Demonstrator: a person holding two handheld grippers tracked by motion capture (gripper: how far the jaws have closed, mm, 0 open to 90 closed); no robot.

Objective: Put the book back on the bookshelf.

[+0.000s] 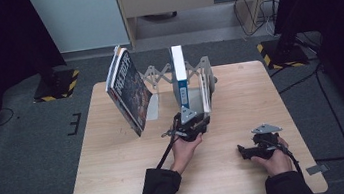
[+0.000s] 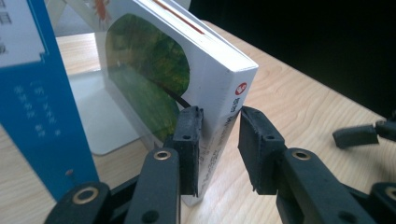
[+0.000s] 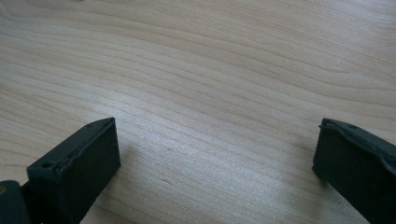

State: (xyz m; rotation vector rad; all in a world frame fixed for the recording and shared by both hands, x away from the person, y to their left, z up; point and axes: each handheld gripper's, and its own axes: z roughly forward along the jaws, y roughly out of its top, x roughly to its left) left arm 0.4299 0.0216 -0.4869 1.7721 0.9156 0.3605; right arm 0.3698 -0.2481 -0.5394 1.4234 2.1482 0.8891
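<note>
Right gripper (image 3: 215, 154): I log both black jaws spread wide apart, nothing between them. Beneath them I note the table (image 3: 210, 70), pale wood with running grain, bare across my view.

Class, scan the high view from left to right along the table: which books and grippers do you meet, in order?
Leaning dark-covered book → blue-spined upright book → white book → right gripper, resting apart on the table.
</note>
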